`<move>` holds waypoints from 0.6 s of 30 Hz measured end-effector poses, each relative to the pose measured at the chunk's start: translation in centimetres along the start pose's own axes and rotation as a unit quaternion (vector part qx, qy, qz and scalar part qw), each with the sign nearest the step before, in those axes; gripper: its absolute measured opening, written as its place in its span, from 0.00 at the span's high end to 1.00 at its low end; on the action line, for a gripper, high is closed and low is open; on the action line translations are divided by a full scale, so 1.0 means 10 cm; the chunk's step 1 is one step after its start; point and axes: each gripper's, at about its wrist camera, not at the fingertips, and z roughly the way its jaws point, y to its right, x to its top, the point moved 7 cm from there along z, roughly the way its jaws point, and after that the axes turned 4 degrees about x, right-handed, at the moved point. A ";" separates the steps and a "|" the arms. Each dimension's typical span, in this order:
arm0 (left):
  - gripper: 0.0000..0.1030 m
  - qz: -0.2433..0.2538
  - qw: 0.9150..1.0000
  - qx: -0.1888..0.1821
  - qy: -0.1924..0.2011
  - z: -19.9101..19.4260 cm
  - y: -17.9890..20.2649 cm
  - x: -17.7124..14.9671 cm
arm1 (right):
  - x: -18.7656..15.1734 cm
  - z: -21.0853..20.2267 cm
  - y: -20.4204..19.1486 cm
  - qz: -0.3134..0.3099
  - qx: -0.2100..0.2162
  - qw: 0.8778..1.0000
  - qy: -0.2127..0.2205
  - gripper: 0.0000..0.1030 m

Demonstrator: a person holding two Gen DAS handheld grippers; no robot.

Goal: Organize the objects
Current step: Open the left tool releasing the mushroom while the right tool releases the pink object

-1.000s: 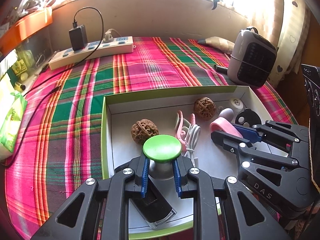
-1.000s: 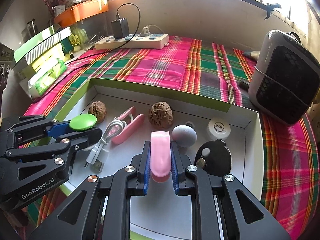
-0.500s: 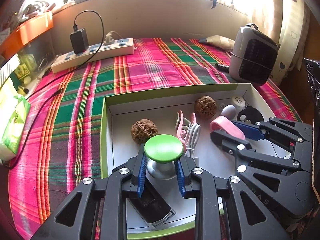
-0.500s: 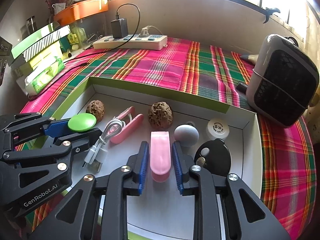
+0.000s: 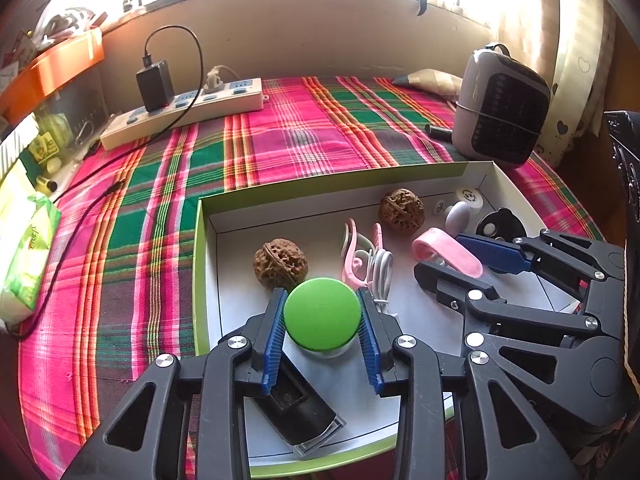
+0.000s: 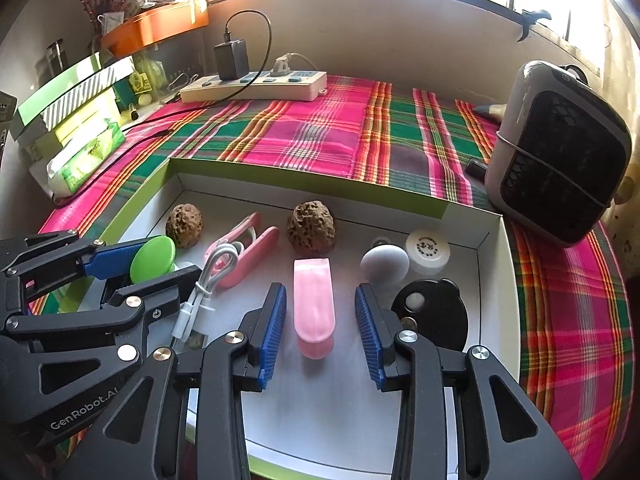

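— Fingers of the left gripper (image 5: 322,316)?
— Spread beside the green-capped jar (image 5: 322,314), no pinch seen.
— And the right gripper (image 6: 320,316)?
— Spread wide; the pink clip (image 6: 314,304) is left lying between them inside the white box (image 6: 494,280).

Your left gripper (image 5: 322,332) and right gripper (image 6: 320,330) are built alike: matte black plastic linkages with triangular cut-outs, round silver screws at each pivot, and ribbed blue pads (image 6: 274,330) lining the fingers. White lettering marks the left one's body ("GenRobot.AI", partly cut off in the right wrist view).
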 end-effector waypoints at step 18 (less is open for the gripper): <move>0.62 -0.012 1.000 0.017 0.014 -0.17 0.00 -0.04 | -0.04 -0.15 0.00 0.004 -0.016 1.000 0.006 0.59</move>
